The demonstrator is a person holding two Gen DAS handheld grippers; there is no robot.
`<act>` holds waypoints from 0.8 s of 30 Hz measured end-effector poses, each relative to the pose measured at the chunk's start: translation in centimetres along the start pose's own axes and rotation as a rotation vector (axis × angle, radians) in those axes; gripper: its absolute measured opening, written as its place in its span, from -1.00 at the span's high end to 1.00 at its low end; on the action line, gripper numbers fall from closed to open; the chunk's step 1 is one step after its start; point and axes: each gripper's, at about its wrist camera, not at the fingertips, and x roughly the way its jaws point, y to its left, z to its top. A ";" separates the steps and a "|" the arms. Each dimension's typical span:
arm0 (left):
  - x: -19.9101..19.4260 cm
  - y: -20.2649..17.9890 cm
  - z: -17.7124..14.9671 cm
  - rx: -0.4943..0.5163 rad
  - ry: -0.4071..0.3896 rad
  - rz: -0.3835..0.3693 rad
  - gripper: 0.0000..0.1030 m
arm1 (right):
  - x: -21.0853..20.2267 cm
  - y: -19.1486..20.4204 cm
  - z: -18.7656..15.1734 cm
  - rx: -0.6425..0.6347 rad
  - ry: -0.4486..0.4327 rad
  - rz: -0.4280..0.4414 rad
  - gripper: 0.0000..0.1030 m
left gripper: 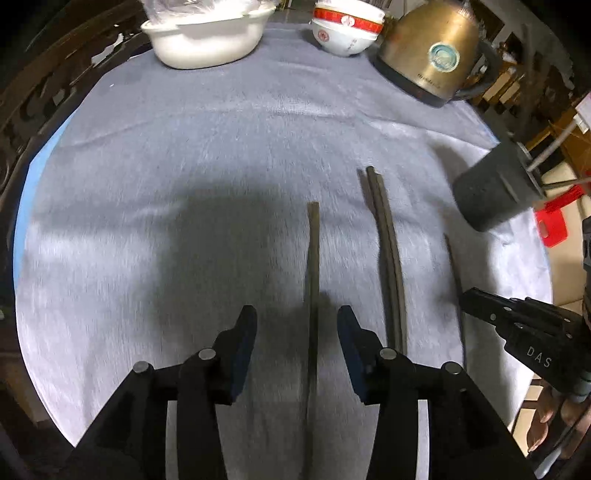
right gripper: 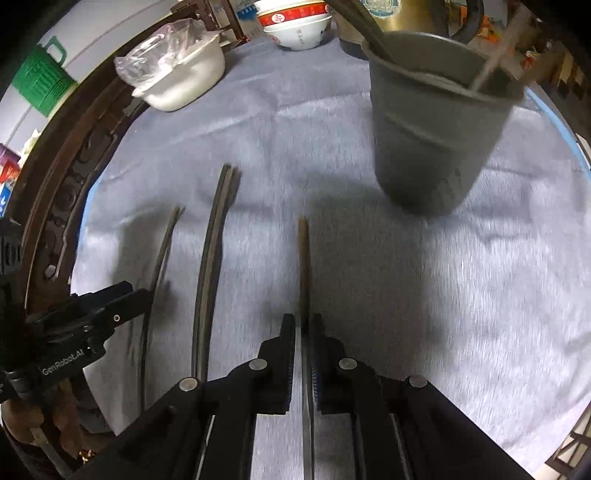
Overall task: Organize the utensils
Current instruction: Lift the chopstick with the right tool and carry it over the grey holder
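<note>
Left tongs (left gripper: 297,328): jaws wide apart, holding nothing; one chopstick (left gripper: 313,280) lies on the cloth in the gap between them, touching neither pad.
Right tongs (right gripper: 303,325): jaws closed down on a single chopstick (right gripper: 303,266), which runs forward from the pads along the cloth.
Chopsticks, counted: four lie lengthwise on the worktop. One is between the left jaws, a pair (left gripper: 388,254) lies side by side and touching, and one is in the right tongs.
Order across the cloth: left chopstick, then the pair just beside it, then the right chopstick (left gripper: 453,273); all roughly parallel, tips pointing away.
Cloth (left gripper: 184,155): one grey-blue sheet covering the round worktop.
Cup (right gripper: 432,129): one grey holder, standing on the cloth beyond the right chopstick's far tip and to its right; at least two long utensils lean inside it, their kind too blurred to tell.
Far edge: one white dish (left gripper: 207,37) with crumpled clear plastic on top; bowls (left gripper: 345,27) in a red-banded stack, at least two; one brass-coloured kettle (left gripper: 432,55) on a dark base.
</note>
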 end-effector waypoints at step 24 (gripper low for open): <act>-8.2 3.2 -2.3 -0.107 -0.352 -0.141 0.90 | -10.0 -1.2 -5.4 0.083 -0.378 0.081 0.88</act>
